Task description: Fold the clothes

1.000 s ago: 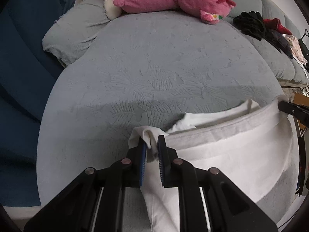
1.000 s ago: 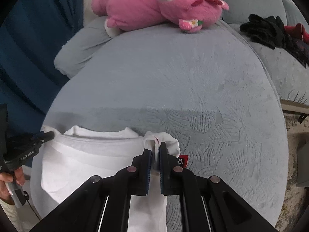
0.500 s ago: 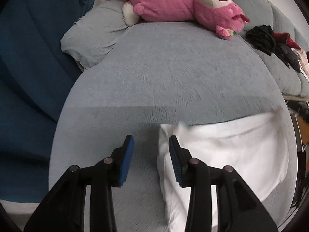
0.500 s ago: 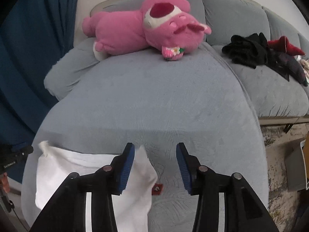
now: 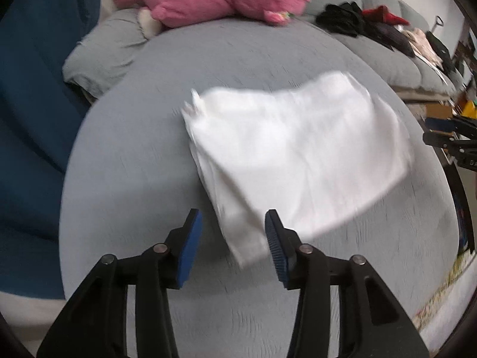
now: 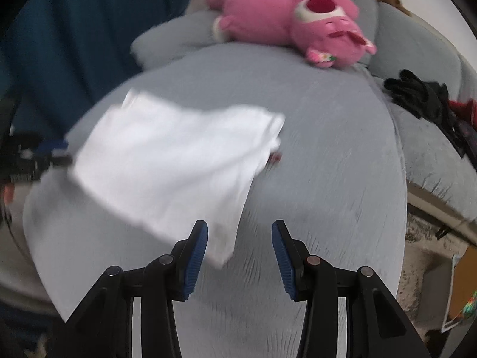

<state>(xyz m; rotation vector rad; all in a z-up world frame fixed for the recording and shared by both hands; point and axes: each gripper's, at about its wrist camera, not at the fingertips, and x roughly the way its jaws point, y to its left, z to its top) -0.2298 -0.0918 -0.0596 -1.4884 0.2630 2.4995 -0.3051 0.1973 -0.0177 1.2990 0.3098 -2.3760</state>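
Grey textured sofa seat [image 5: 125,155] fills both wrist views, w/ blue curtain [image 5: 26,95] along its left edge. We see the white garment [image 5: 298,161] lying folded flat on the seat, roughly mid-cushion, clear of every cushion edge (blurred, so fold lines can't be read). Our left gripper [image 5: 232,232] hangs above the garment's near corner, fingers spread wide & holding nothing; that corner shows between the blue pads [image 5: 190,238]. Right gripper [image 6: 240,247] is likewise spread wide & empty, its left pad just beside the garment's near right corner, bare grey seat under the rest of the gap. Small red tag [image 6: 274,157] peeks out at the garment's right edge. Bare seat lies left of the garment in the left view & right of it in the right view. Pink plush toy [image 6: 292,26] lies along the back edge, well apart from the garment. Dark clothes pile [image 6: 423,98] sits on the next cushion, right.
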